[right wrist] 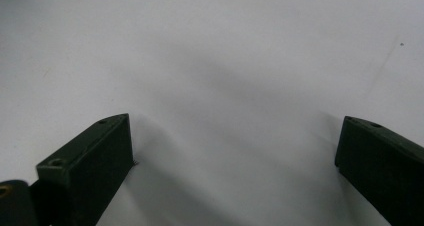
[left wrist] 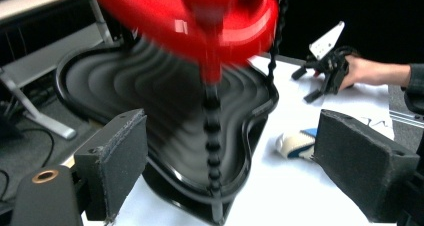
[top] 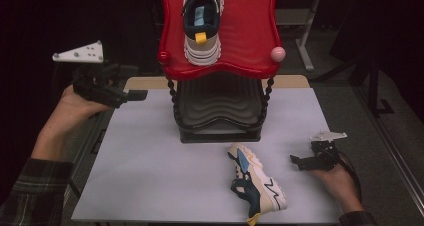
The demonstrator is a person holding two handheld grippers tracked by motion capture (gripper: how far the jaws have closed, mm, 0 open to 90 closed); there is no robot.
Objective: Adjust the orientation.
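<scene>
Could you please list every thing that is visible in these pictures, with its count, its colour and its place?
sneaker on the rack: 1, white, navy and yellow, on the red top shelf.
sneaker on the table: 1, same colours, lying near the front edge, right of centre.
shoe rack: 1, red top shelf over a black lower shelf, at the back middle of the table.
table: 1, white top.
left gripper: 1, black, raised over the left edge of the table, jaws open.
right gripper: 1, black, low over the table beside the lying sneaker, jaws open.
hands: 2, sleeves plaid.
</scene>
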